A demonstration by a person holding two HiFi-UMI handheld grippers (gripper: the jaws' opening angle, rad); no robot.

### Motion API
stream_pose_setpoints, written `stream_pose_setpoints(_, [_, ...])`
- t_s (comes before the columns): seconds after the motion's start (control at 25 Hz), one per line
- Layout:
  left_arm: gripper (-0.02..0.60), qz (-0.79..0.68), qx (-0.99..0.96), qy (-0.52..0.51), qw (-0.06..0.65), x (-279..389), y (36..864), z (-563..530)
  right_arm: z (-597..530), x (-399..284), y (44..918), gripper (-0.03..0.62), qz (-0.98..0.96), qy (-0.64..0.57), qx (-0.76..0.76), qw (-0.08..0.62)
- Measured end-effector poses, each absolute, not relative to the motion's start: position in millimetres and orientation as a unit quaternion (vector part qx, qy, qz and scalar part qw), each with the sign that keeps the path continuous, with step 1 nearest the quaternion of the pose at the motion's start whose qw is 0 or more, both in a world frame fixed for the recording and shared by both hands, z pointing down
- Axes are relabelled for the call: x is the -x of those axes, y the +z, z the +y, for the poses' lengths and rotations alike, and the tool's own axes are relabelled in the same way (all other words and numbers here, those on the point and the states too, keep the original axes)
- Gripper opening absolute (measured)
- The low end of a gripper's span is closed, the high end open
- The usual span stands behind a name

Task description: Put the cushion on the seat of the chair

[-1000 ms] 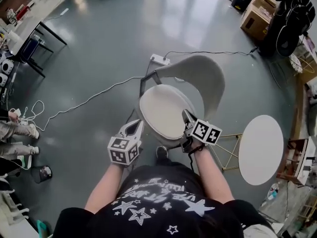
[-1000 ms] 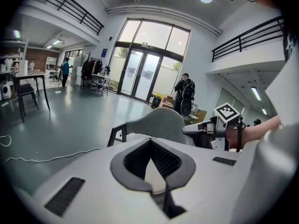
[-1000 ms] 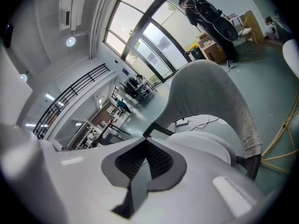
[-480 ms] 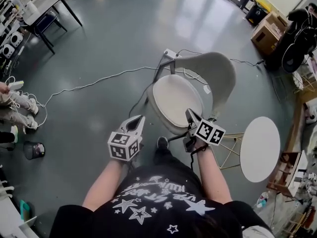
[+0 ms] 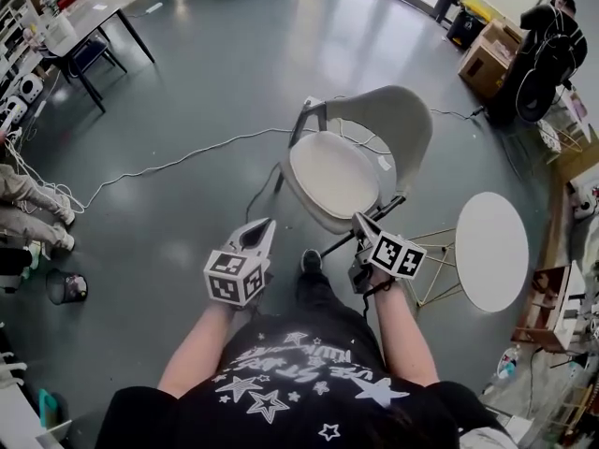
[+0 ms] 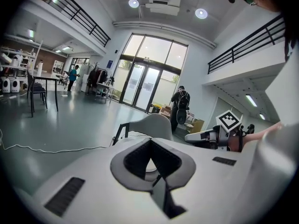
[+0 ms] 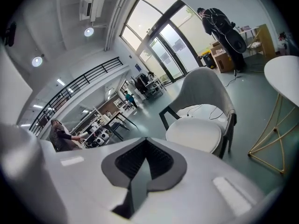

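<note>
1. As I stand facing the chair (image 5: 393, 120), my left gripper (image 5: 262, 228) hangs in the air near its front edge. Its jaws are clenched tip to tip with nothing between them, and its own view shows only the chair beyond the tips.
2. To its right, the cushion (image 5: 332, 174) lies flat on the seat. It is a pale, rounded pad that sits inside the curve of the backrest and covers most of the seat, and neither of my grippers touches it.
3. Further right, my right gripper (image 5: 361, 223) is also clamped shut and empty. It is just off the chair's front corner, with the cushion ahead of its jaws and clear of them.
4. I judge the task as good as done, because the cushion is where it belongs and both of my grippers are free of it. At most I might nudge it square, though from here it looks centred enough on the seat.
5. At the right, the round white table (image 5: 493, 251) stands beside the chair with a bare top.
6. Far to the upper right, a cardboard box (image 5: 487, 43) sits on the floor near a standing person. It is too small and distant for me to tell what, if anything, is in it.
</note>
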State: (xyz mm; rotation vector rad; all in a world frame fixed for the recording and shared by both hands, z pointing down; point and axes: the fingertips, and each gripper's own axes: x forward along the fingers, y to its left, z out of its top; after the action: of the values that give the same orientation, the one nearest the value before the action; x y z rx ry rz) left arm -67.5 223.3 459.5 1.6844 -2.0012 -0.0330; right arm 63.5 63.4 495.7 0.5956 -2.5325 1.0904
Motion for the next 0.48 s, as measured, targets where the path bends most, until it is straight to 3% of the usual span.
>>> stream_pose_setpoints(0.48, [0.008, -0.727, -0.64, -0.02, 0.248, 10, 452, 287, 139, -138, 486, 0.003, -0.89, 0.359, -0.228, 0.164])
